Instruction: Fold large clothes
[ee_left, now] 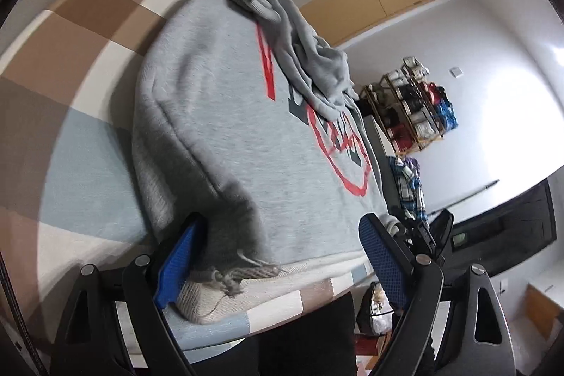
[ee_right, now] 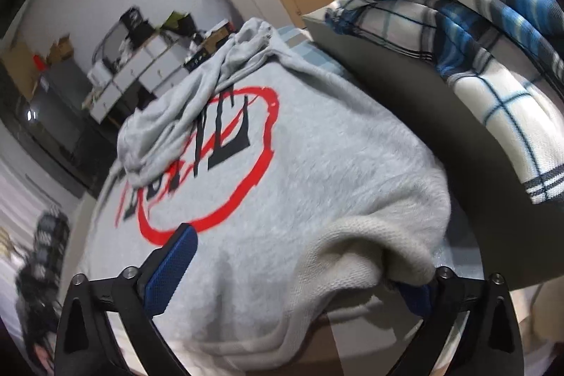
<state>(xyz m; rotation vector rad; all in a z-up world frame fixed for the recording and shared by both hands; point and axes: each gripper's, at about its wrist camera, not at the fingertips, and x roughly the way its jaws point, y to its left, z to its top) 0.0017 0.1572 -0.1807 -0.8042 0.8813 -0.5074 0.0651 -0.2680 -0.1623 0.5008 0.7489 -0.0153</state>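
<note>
1. The grey hoodie lies spread flat on the checked cover, running lengthwise straight away from both grippers, near hem at the fingertips, hood end farthest off.
2. The left gripper stands wide, its blue pads either side of the near corner and its drawcord; neither pad presses on cloth.
3. The right gripper is also wide, straddling the ribbed hem, which bunches up over the right-hand finger. Nothing is clamped, as far as I can tell.
4. A sleeve lies folded across the red print, well ahead.
5. Each gripper sits at its own corner, so the coming move looks like a pinch and a lift forward.
</note>
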